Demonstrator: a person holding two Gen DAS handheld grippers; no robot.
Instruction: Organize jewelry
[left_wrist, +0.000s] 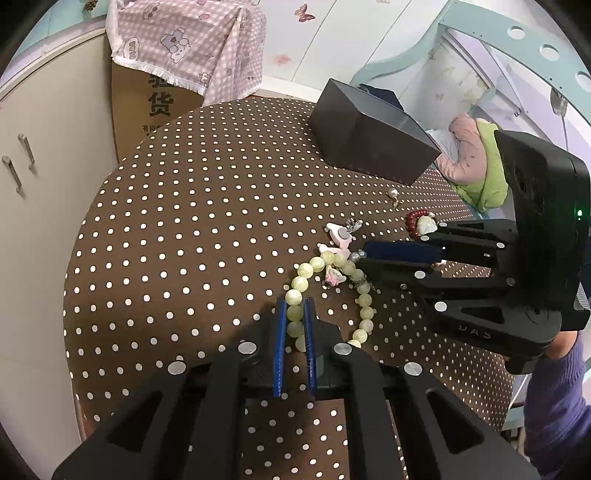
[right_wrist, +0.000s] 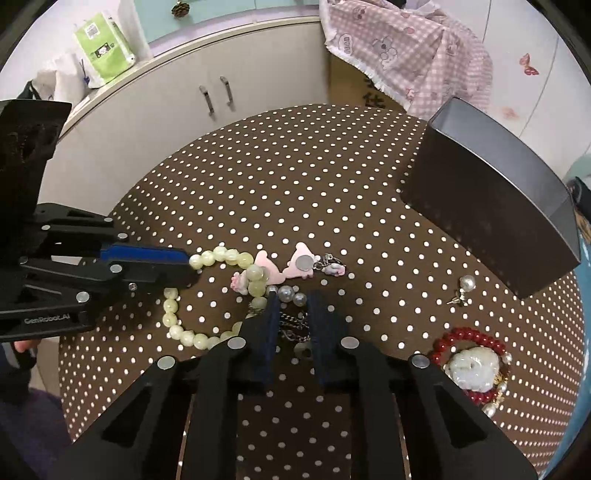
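pinching the pale green bead bracelet, left gripper closed; right gripper straddles chain.

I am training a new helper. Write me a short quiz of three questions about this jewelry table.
1. True or false: the pearl earring lies on the dotted cloth, outside the dark box.
2. The jaws of the left gripper are shut on: A a ring; B the pale green bead bracelet; C a watch.
3. What lies between the jaws of the right gripper?
Key: 1 true; 2 B; 3 a metal chain.
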